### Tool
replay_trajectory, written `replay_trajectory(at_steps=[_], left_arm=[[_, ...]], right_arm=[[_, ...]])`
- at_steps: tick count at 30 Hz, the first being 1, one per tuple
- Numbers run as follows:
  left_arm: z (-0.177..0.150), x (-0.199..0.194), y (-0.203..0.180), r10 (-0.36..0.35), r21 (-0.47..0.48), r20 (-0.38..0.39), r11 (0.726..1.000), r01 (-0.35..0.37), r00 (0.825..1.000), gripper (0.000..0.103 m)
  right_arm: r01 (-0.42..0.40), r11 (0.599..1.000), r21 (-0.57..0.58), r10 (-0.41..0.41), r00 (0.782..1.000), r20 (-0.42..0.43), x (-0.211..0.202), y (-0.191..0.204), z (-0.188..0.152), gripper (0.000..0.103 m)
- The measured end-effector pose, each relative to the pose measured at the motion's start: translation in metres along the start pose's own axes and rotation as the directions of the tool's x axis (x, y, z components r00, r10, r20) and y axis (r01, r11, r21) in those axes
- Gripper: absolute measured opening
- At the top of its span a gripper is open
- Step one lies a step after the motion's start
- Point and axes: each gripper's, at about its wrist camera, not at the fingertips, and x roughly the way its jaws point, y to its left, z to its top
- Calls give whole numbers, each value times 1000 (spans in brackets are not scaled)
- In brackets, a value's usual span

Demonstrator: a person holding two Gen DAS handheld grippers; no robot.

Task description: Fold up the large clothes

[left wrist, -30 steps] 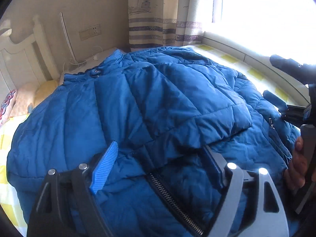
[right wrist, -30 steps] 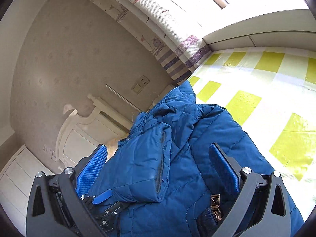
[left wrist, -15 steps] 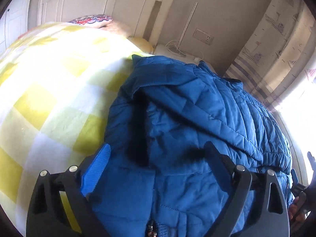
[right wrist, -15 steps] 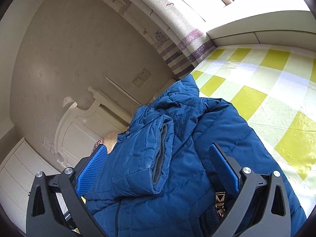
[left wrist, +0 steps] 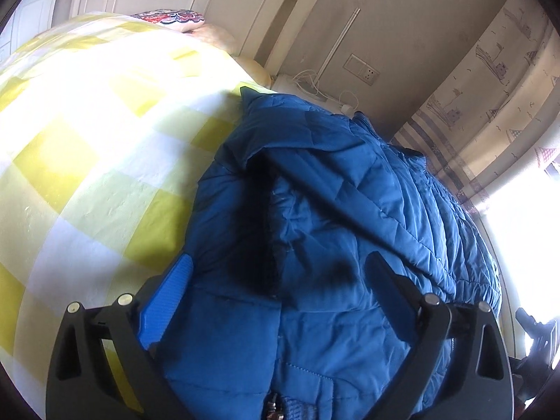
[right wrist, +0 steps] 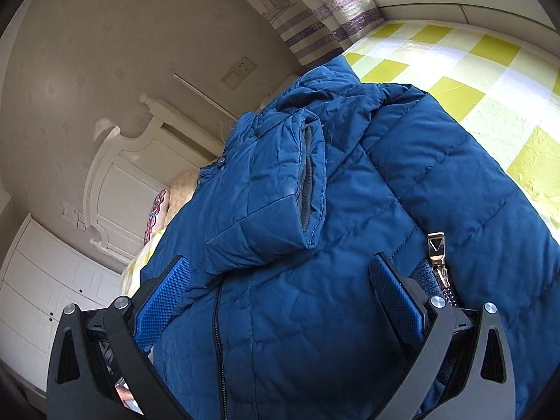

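Note:
A large blue quilted down jacket (left wrist: 350,210) lies on the yellow-and-white checked bedspread (left wrist: 87,140), sleeves folded over its body. My left gripper (left wrist: 280,290) is open, its jaws straddling the jacket's hem end near the left edge, without pinching it. In the right wrist view the jacket (right wrist: 350,245) fills the middle, with a folded sleeve cuff (right wrist: 280,189) on top and a metal zipper pull (right wrist: 435,248) at the right. My right gripper (right wrist: 280,290) is open, jaws either side of the jacket's hem.
A white headboard (left wrist: 280,17) and pillows (left wrist: 168,17) stand at the far end. A wall socket (left wrist: 362,70) with cables and a patterned curtain (left wrist: 490,87) are behind the jacket. A window ledge (right wrist: 455,3) runs along the bedspread (right wrist: 472,70).
The left gripper has swung left from the jacket's middle to its left hem side, bringing the bedspread and headboard into view. The right gripper has moved closer over the jacket.

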Motion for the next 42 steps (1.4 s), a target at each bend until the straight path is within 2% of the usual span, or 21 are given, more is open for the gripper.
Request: replay_trajectory(at_steps=[5,6,7,9,11,14,18,20,21,24,26,30,32,33,34,35,36,38,40,42], left_arm=[[0,1,-2,4,9,-5,1000,-4,1000,100],[0,1,-2,0,6,-4,1000,0,1000,100],[0,1,-1,-4,3,-3,1000,4,1000,100],[0,1,-1,-11,-1,0,1000,11,1000,100],[0,1,-1,-15,-4,1,1000,15,1000,100],[0,1,-1,-12,-1,-1,1000,12,1000,100],[0,1,-1,-16,-4,0,1000,16,1000,100],[0,1,1,-24,-9,2,1000,24,1000,100],[0,0,1,-28,-12,3,1000,28,1000,100],[0,0,3,-33,-15,5,999,33,999,100],[0,0,3,-32,-14,4,999,32,999,100],[0,0,3,-30,-13,3,999,30,1000,100],[0,0,3,-29,-12,3,999,29,1000,100],[0,0,3,-30,-12,3,999,30,1000,100],[0,0,3,-32,-14,4,999,32,999,100],[0,0,4,-35,-16,5,999,35,999,100],[0,0,4,-36,-17,5,999,36,999,100],[0,1,2,-29,-12,3,1000,29,1000,100],[1,2,0,-18,-4,-1,1000,18,1000,100],[0,2,-1,-13,0,-3,1000,13,1000,100]], right_arm=[[4,1000,-23,-4,1000,14,17,14,2,98],[5,1000,-25,-4,1000,22,20,16,4,95],[-3,1000,-25,3,1000,24,23,17,8,88],[-10,999,-42,10,1000,7,31,23,15,55],[-7,991,-132,11,1000,29,29,40,22,37],[16,942,-336,23,994,111,12,82,35,27],[77,824,-561,60,973,222,-12,123,45,21],[139,795,-591,21,967,255,-10,116,52,20],[155,805,-572,-15,970,241,-1,103,59,20],[143,903,-406,-109,988,106,36,38,77,20],[131,929,-346,-134,991,16,56,9,73,20],[113,936,-334,-110,994,27,51,11,70,20],[156,931,-329,-163,987,7,55,13,72,21],[166,941,-296,-178,984,-15,55,11,74,27],[185,951,-250,-195,981,-15,52,9,75,44],[231,951,-206,-230,973,29,44,9,76,55],[276,944,-179,-260,959,109,32,13,76,72],[309,921,-237,-251,936,247,15,34,72,73],[327,868,-374,-236,934,270,21,64,71,73],[310,810,-498,-211,946,245,38,88,69,73]])
